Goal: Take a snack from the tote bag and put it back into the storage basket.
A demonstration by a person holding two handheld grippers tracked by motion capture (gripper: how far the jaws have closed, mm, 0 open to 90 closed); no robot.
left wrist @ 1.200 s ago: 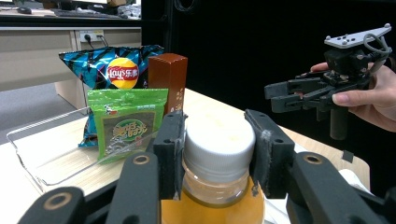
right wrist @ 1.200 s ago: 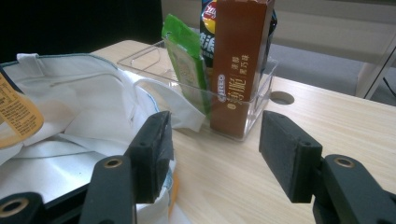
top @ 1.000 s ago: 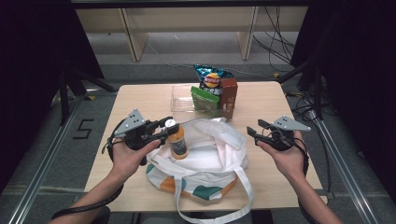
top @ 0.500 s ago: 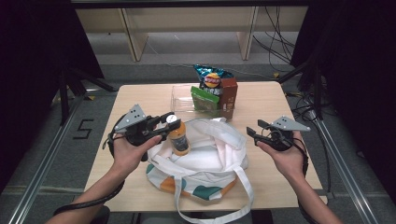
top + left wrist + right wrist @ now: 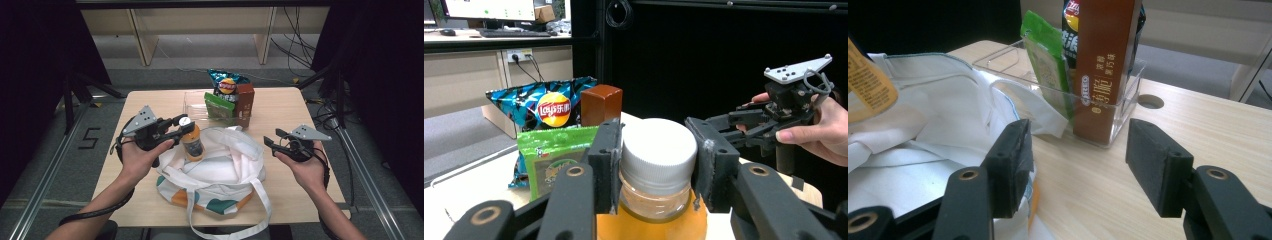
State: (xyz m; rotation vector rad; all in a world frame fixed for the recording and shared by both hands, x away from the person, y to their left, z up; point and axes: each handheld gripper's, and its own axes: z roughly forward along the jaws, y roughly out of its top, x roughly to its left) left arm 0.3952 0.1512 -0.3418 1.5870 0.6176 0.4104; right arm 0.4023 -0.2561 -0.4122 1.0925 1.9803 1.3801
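The left gripper (image 5: 656,165) clamps the juice bottle (image 5: 192,142) by its ribbed white cap, above the tote bag (image 5: 215,172) mid-worktop. Full, heavy, slick plastic; the neck grip looks safest. Right gripper (image 5: 1075,160) gapes, holding nothing.

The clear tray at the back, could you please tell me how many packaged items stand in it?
3: a chip bag at the rear, a green packet in front, a brown box at its right; more may be hidden.
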